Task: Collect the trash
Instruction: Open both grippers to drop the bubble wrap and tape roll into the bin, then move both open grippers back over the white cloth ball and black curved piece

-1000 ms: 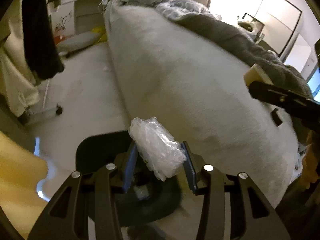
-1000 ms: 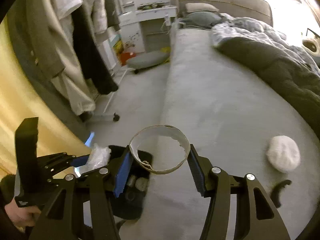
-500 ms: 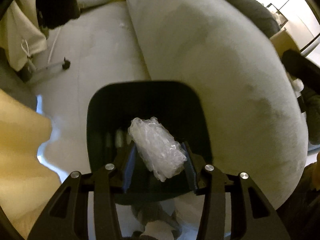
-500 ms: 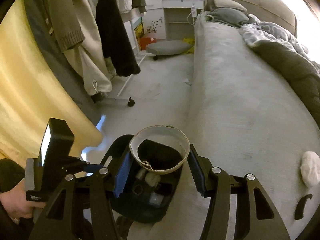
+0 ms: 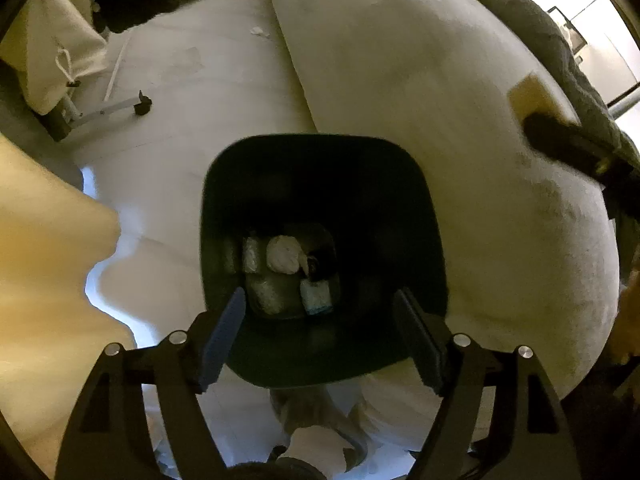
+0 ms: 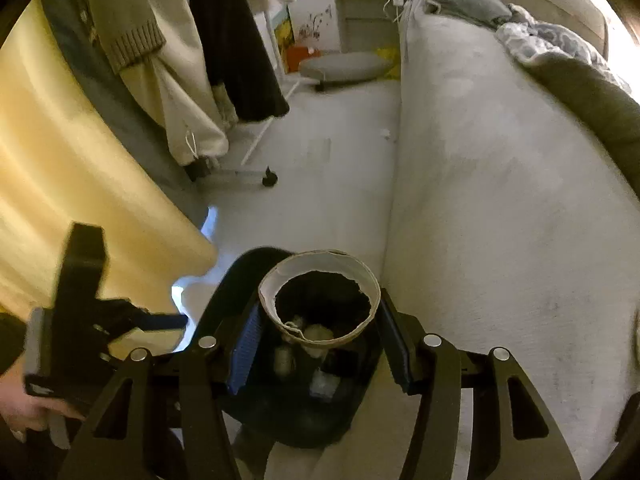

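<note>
Now the left claw [image 5: 320, 336] gapes empty above the bin [image 5: 320, 160], its plastic wad gone; right claw [image 6: 318, 344] clasps the tape ring [image 6: 320, 300].

Your left black two-finger gripper with blue pads [image 5: 320, 336] hangs pointing downward, its jaws spread wide and holding nothing. Your right black two-finger gripper with blue pads [image 6: 320, 346] also tilts downward, both pads pressed against a load between them. Your bare left hand [image 6: 28, 412] grips the left tool's handle.
</note>
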